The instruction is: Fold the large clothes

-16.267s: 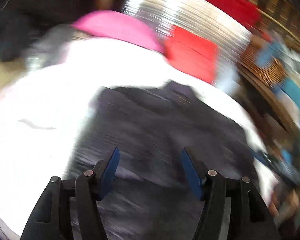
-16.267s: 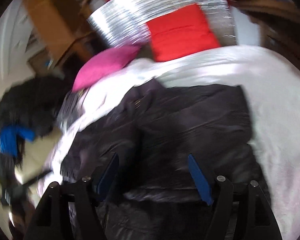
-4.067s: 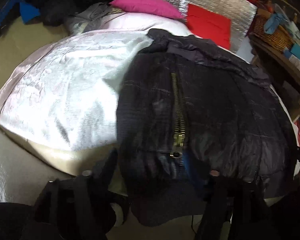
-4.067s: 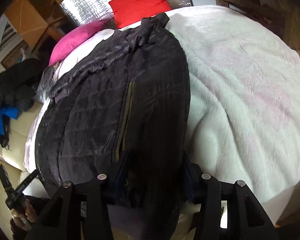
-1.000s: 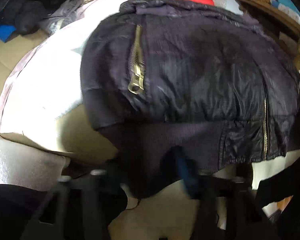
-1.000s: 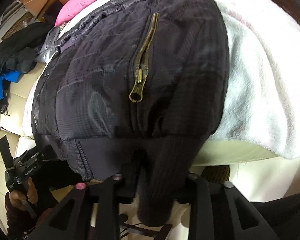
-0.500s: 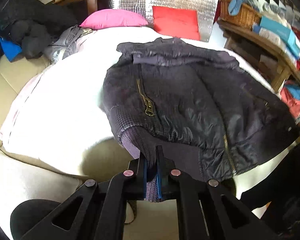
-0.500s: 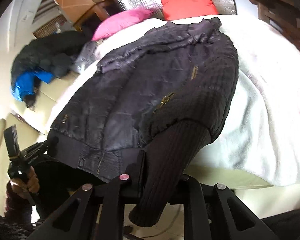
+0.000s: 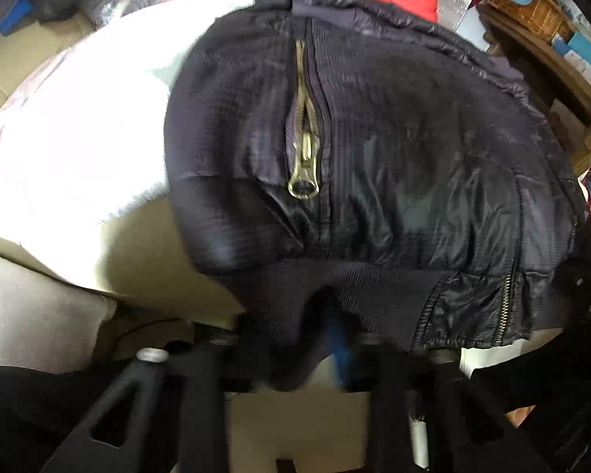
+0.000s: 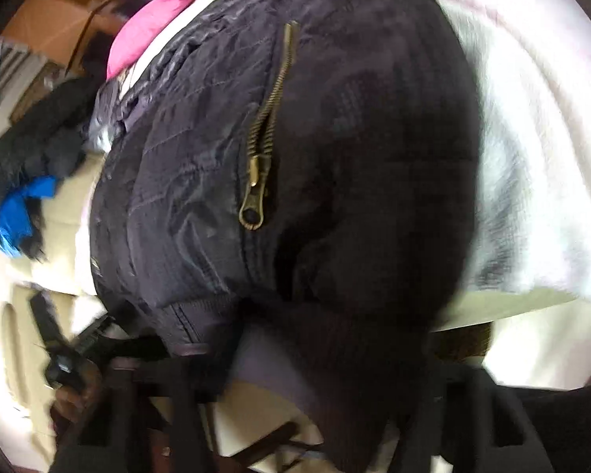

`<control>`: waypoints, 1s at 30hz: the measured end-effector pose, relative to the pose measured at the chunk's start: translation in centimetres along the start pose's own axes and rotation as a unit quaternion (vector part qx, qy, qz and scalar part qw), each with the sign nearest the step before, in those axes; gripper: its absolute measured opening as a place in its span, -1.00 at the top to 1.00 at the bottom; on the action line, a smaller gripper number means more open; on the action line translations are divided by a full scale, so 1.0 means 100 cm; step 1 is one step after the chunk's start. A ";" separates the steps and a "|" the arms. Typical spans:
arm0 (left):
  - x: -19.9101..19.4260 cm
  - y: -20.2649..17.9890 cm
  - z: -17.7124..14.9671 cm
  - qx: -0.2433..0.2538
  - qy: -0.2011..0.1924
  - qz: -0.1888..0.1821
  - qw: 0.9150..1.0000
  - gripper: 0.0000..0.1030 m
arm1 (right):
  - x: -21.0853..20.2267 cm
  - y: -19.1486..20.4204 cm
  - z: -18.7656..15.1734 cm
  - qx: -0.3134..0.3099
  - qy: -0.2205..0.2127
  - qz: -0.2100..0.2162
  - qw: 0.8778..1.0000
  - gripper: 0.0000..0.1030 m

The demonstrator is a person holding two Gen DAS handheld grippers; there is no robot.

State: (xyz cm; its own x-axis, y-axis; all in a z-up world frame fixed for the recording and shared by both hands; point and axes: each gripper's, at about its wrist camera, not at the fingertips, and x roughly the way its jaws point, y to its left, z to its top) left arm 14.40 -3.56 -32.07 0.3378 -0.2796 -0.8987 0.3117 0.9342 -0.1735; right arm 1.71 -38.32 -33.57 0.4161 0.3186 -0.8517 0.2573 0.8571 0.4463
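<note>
jacket: on white blanket, long axis 12–6, collar at 12, hem at 6 | left gripper: clamped on left cuff | right gripper: clamped on right cuff

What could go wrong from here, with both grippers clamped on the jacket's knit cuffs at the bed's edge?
1. The left gripper and right gripper pinch only stretchy cuff knit, so the heavy jacket may slip free when lifted.
2. The brass zip pull could snag the white blanket.
3. The jacket overhangs the edge and might slide off.
</note>
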 end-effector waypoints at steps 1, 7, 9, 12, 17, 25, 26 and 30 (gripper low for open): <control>-0.006 0.001 0.000 0.001 -0.005 -0.008 1.000 0.84 | -0.004 0.005 -0.002 -0.010 -0.005 -0.005 1.000 0.64; -0.068 -0.004 0.014 0.035 -0.062 -0.029 0.997 0.86 | -0.067 0.038 0.007 -0.078 -0.057 -0.003 0.995 0.68; -0.089 -0.004 0.027 0.037 -0.084 -0.043 0.995 0.85 | -0.093 0.052 0.018 -0.103 -0.092 0.011 0.990 0.68; -0.121 -0.007 0.052 0.042 -0.127 -0.053 0.990 0.85 | -0.125 0.063 0.031 -0.123 -0.136 0.021 0.983 0.68; -0.148 -0.001 0.108 0.025 -0.174 -0.084 0.981 0.85 | -0.148 0.077 0.082 -0.120 -0.216 0.036 0.968 0.68; -0.130 -0.015 0.222 -0.004 -0.230 -0.085 0.970 0.85 | -0.136 0.072 0.196 -0.065 -0.295 0.053 0.952 0.69; -0.128 -0.018 0.238 -0.005 -0.237 -0.084 0.968 0.85 | -0.132 0.069 0.211 -0.058 -0.300 0.052 0.951 0.69; -0.094 -0.024 0.308 0.006 -0.243 -0.073 0.967 0.85 | -0.106 0.062 0.282 -0.039 -0.313 0.037 0.948 0.69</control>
State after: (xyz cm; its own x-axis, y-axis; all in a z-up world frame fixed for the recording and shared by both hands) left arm 37.83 -9.99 -10.80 0.6659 -0.4826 -0.5689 0.3972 0.8749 -0.2772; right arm 23.49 -47.76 -14.01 0.8724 0.0967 -0.4792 0.1533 0.8767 0.4559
